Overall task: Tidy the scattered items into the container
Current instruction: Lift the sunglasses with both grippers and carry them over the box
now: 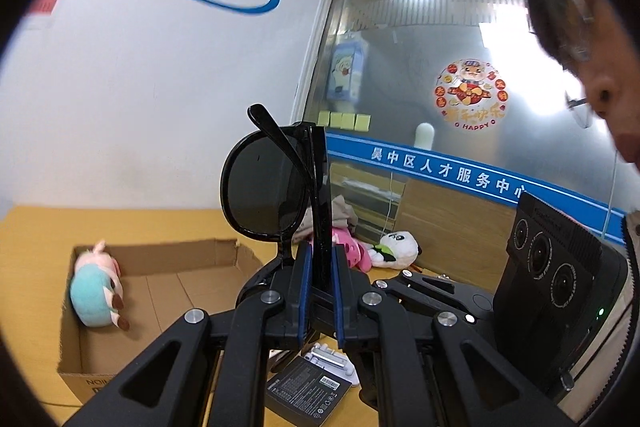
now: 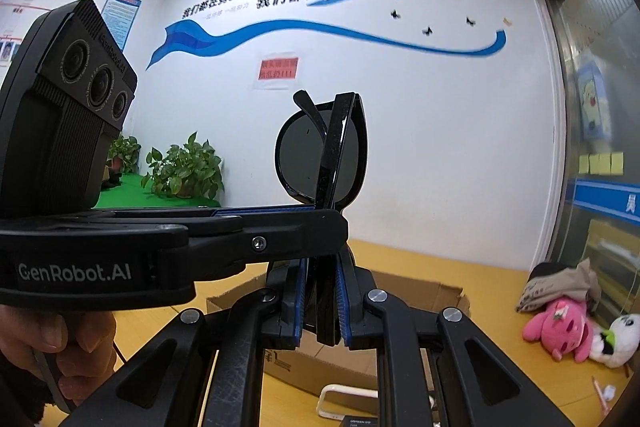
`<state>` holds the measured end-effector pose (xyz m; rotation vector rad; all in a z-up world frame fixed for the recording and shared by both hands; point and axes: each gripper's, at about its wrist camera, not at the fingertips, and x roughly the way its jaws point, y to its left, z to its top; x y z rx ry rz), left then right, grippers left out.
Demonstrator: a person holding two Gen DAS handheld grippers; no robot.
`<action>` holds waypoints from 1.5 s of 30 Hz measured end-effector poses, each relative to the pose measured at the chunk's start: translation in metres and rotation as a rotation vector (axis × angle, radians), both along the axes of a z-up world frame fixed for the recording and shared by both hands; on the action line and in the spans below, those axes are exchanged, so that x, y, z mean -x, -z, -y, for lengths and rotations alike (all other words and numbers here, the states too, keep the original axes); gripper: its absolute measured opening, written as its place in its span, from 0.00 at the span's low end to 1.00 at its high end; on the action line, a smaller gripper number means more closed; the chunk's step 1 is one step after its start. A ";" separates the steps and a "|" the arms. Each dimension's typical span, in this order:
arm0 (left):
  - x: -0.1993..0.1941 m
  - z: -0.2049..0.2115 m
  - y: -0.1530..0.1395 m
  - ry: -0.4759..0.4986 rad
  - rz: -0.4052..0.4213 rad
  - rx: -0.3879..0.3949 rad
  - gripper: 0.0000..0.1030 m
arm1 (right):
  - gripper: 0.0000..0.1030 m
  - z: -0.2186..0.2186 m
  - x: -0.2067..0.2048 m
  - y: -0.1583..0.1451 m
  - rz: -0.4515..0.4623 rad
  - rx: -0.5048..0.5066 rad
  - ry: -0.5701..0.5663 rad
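Holding folded black sunglasses (image 1: pixel 276 187) upright in both claws at once. My left gripper (image 1: pixel 322 291) is clamped narrow on the folded frame, blue pads pressing either side; my right gripper (image 2: pixel 320 301) pinches the same sunglasses from its own side, and in its view the left claw crosses in front, gripping just above. The glasses' long axis stands vertical, lens up, rising straight out of both claws.

The cardboard box (image 1: pixel 160 259) lies below and ahead-left of my left claw, open top up, a teal plush pig (image 1: pixel 96 291) already inside. From the right claw the box sits directly beneath and ahead. Left claw judged nearer.

Pink plush (image 2: pixel 560 331) and white plush (image 2: pixel 618 341) remain well off to the right on the table (image 2: pixel 480 271); a dark packet (image 1: pixel 308 391) lies below.
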<state>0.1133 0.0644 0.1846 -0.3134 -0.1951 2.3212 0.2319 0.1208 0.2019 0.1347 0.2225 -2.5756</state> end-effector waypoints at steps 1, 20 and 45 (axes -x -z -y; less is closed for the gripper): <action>0.010 0.000 0.002 0.004 0.032 -0.004 0.08 | 0.14 -0.001 0.007 0.001 0.027 0.003 0.000; 0.214 0.018 -0.047 0.039 0.288 0.074 0.08 | 0.14 0.029 0.219 -0.057 0.373 0.035 -0.037; 0.436 0.005 0.160 -0.007 0.944 0.116 0.08 | 0.13 0.058 0.460 0.128 1.049 -0.043 0.019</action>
